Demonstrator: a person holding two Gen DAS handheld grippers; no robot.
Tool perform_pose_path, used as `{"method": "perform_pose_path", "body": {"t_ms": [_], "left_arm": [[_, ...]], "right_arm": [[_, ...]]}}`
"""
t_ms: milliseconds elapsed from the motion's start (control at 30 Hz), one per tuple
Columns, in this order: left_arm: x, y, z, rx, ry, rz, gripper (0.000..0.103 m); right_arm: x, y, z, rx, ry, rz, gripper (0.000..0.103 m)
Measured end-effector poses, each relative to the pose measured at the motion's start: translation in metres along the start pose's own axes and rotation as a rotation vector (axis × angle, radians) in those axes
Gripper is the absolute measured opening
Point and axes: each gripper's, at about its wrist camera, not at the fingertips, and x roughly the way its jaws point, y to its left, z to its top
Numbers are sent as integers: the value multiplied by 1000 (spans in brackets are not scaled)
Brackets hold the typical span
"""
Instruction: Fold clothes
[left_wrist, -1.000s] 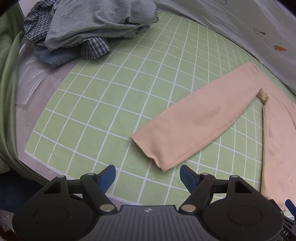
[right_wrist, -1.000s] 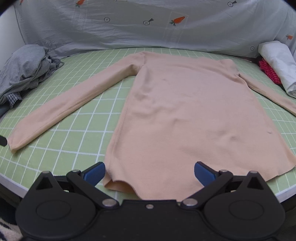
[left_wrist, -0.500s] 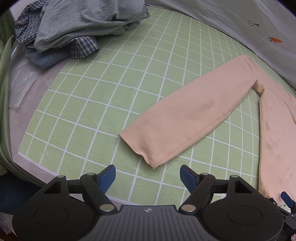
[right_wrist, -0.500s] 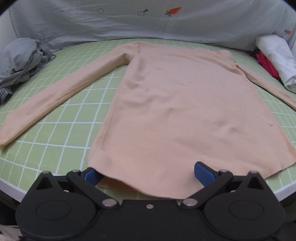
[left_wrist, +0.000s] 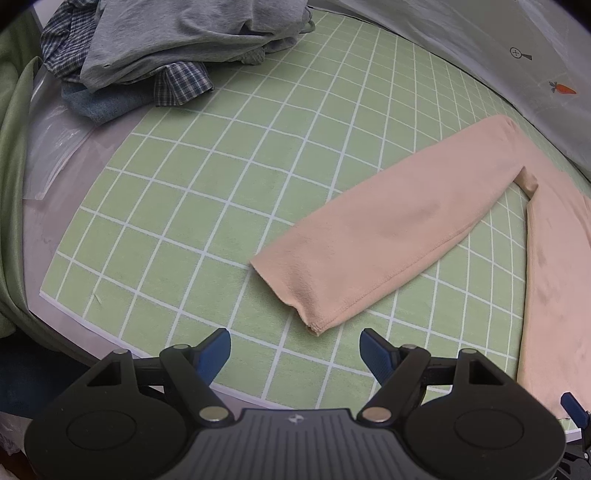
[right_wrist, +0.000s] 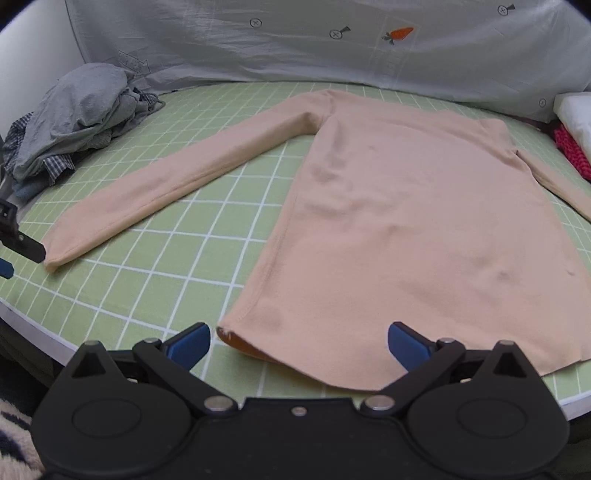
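Note:
A peach long-sleeved shirt lies flat and spread out on the green grid mat. Its hem runs between the fingers of my right gripper, which stands open, its pads clear of the cloth. The hem's left corner is slightly turned up beside the left fingertip. The shirt's left sleeve stretches across the mat, its cuff just ahead of my left gripper, which is open with nothing in it. A part of the left gripper shows by the cuff in the right wrist view.
A pile of grey and plaid clothes sits at the mat's far left corner. A grey sheet with carrot prints hangs behind. White and red folded items lie at the far right. The mat's near edge is close.
The right gripper dipped over the hem, which covered its left fingertip half a second ago, then drew back; the hem corner now lies clear of that fingertip. The left gripper has hardly shifted.

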Motion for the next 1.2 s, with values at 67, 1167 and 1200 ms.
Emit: {"method": "perform_pose_path", "body": {"t_ms": [67, 1167, 1200], "left_arm": [[2, -1, 1, 1, 4, -2, 78], [31, -14, 30, 4, -33, 24, 38], [30, -16, 30, -4, -34, 8, 25]], "right_arm": [[-5, -2, 7, 14, -40, -2, 103], [17, -47, 4, 123, 126, -239, 103], [17, -48, 6, 116, 128, -238, 103]]}}
